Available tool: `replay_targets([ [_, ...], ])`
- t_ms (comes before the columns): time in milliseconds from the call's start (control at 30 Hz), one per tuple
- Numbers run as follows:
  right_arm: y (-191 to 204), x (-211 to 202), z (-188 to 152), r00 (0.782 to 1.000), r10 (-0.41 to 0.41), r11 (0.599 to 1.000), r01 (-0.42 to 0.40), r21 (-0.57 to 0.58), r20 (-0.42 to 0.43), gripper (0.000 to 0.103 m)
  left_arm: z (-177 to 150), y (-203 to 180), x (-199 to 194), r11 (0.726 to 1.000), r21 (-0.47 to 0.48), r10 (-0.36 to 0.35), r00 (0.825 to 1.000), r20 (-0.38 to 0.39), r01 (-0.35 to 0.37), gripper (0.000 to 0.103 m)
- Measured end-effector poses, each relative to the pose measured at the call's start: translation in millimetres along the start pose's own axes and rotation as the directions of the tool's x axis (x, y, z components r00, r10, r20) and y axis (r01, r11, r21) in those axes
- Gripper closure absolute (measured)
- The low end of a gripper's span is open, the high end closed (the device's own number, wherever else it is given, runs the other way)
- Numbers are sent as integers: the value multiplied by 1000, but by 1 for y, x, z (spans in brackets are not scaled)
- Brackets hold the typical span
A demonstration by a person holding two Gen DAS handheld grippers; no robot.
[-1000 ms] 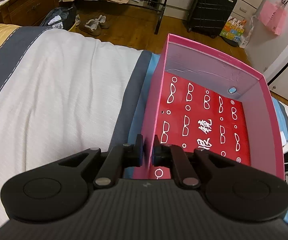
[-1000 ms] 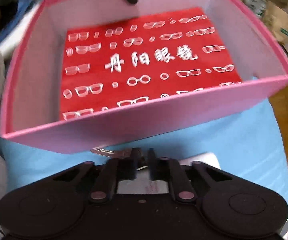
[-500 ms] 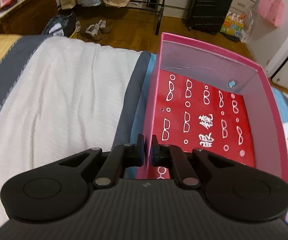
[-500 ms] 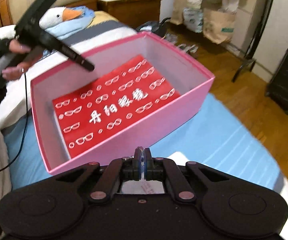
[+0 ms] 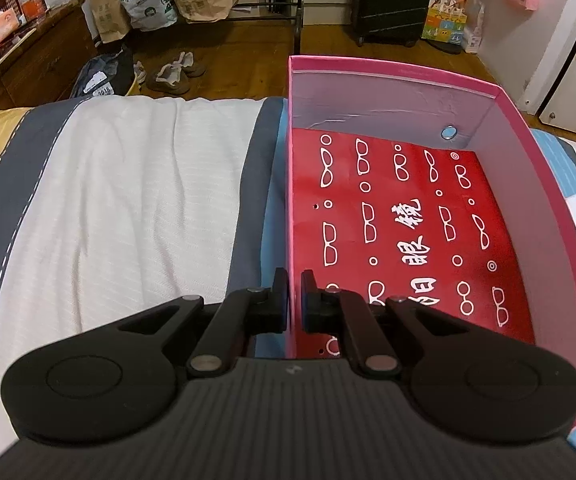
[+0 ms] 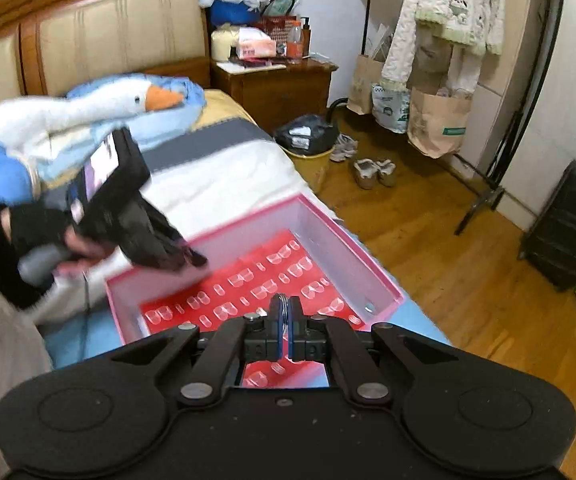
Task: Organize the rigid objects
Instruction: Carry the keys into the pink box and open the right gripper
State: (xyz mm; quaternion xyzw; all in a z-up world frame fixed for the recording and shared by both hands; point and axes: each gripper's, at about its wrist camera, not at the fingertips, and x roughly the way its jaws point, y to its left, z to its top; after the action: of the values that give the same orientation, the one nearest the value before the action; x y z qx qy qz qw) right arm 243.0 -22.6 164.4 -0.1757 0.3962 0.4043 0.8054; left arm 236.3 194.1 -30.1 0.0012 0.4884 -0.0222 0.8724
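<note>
Right now the left gripper [image 5: 295, 300] is clamped on the near part of the left wall of a pink box [image 5: 544, 216], one finger outside and one inside. That box sits on a bed [image 5: 140, 184] with its open top up and its long side running away from the left wrist camera toward the wooden floor [image 5: 248, 52]. Its red bottom [image 5: 400, 236] carries white glasses drawings and some characters, and a small round blue-grey thing [image 5: 449, 133] shows low on the far wall.

From the right wrist camera, the right gripper [image 6: 285, 318] hangs above the box and is closed on a thin metal ring [image 6: 283, 300], likely a key ring, held on edge between the pads with its top poking above them. What hangs under it is hidden. A gloved hand [image 6: 28, 244] holds the left gripper's handle at the box's left wall, with a plush goose [image 6: 100, 108] lying behind it.
</note>
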Motion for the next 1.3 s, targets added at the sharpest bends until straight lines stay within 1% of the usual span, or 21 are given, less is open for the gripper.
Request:
replay_targets([
  [100, 5, 20, 9, 997, 78, 994, -78, 75, 7, 100, -5, -1, 0, 1000, 7, 3, 1000, 1, -3, 98],
  [133, 7, 30, 11, 996, 91, 992, -90, 91, 2, 100, -6, -2, 0, 1000, 9, 3, 1000, 3, -3, 98],
  [233, 18, 60, 12, 991, 130, 986, -126, 110, -27, 100, -10, -2, -1, 1000, 14, 3, 1000, 11, -3, 98],
  [300, 25, 84, 12, 986, 156, 983, -149, 109, -62, 100, -12, -2, -1, 1000, 20, 5, 1000, 10, -5, 98],
  [367, 29, 108, 8, 983, 159, 982, -148, 119, -92, 100, -12, -2, 0, 1000, 20, 4, 1000, 6, -4, 98],
  [467, 25, 144, 5, 978, 173, 971, -148, 190, -121, 100, -10, 1, 0, 1000, -1, -9, 1000, -7, 9, 96],
  [633, 6, 190, 12, 981, 155, 950, -115, 290, -120, 100, -14, -5, 3, 1000, 26, 17, 1000, -8, -16, 96],
  [767, -8, 218, 17, 984, 114, 944, -64, 324, -136, 99, -15, -7, 4, 999, 30, 22, 1000, -7, -21, 96],
  [833, -13, 226, 16, 988, 80, 942, -32, 335, -131, 96, -16, -5, 4, 1000, 26, 16, 1000, -7, -16, 96],
  [867, -16, 228, 16, 991, 45, 938, 3, 347, -129, 91, -16, -4, 4, 1000, 26, 16, 1000, -7, -15, 96],
  [900, -20, 225, 15, 993, 23, 929, 21, 369, -113, 89, -16, -4, 5, 1000, 26, 15, 1000, -9, -15, 96],
  [967, -23, 215, 15, 996, 42, 926, -9, 378, -79, 88, -16, -5, 6, 999, 35, 19, 1000, -12, -18, 96],
  [1033, -22, 198, 15, 997, 24, 936, 2, 351, -70, 87, -16, -7, 7, 999, 42, 23, 1000, -13, -22, 96],
  [1100, -18, 177, 14, 998, 12, 946, 9, 323, -63, 86, -15, -8, 8, 999, 46, 24, 1000, -17, -24, 96],
  [1167, -19, 153, 11, 998, 5, 949, 12, 314, -55, 79, -14, -8, 9, 998, 53, 24, 999, -22, -22, 96],
  [1233, -18, 128, 7, 999, 1, 949, 13, 316, -46, 77, -16, -10, 9, 997, 69, 25, 999, -23, -24, 96],
  [1300, -16, 103, 1, 999, -5, 949, 20, 315, -49, 77, -16, -10, 10, 998, 65, 26, 999, -30, -24, 96],
])
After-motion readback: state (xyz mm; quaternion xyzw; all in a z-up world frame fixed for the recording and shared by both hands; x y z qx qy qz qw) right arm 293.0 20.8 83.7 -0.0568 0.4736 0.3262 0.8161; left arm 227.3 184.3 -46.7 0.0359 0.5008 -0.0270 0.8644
